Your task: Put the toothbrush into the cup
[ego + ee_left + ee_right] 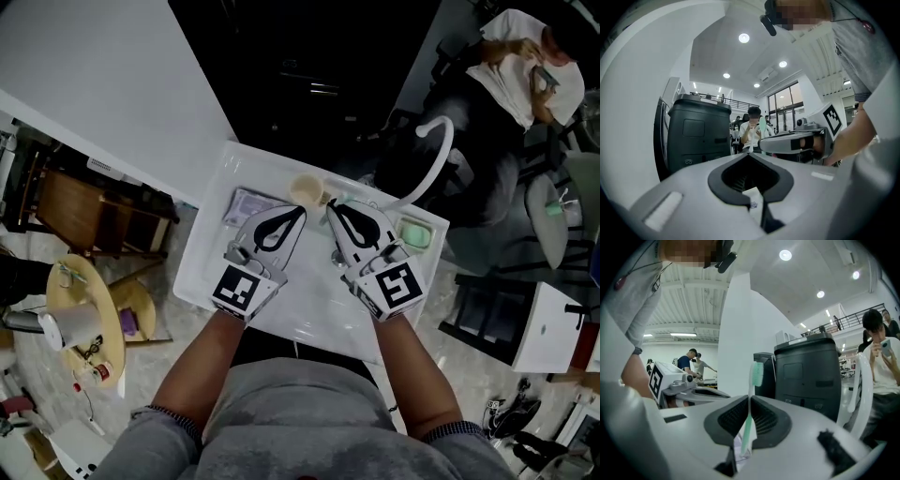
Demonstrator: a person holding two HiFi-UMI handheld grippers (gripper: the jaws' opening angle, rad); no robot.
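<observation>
The toothbrush (756, 373) is sitting clamped in the right gripper (750, 397), whose jaws are pressing together on its pale green handle. Its bristled head is sticking out past the jaw tips and its lower handle is running back between the dark pads. It is not in the cup (308, 190). Seen from the head, the right gripper (330, 206) is hovering just to the right of the cup with its tips pointing toward it, and the brush itself is too small there to make out clearly. The left gripper (299, 213) is hanging just below the cup and to its left, close beside the right one, their tips nearly meeting. In its own view the left gripper (750, 154) is showing its jaw tips closed against each other with nothing held between them, and the brush (762, 124) is showing beyond them, rising from the other gripper. The cup, cream-coloured and upright, is standing near the far edge of a white tray (309, 314). A purple pack (244, 204) is lying on the tray to the left of the cup. A green dish (414, 232) is resting to the cup's right, past the right gripper. A white curved tube (439, 155) is arching up beyond the tray, to the right of the cup. A black bin (811, 376) is standing behind the tray. Farther off to the right, a seated person (525, 66) is looking down at something held in their hands.
</observation>
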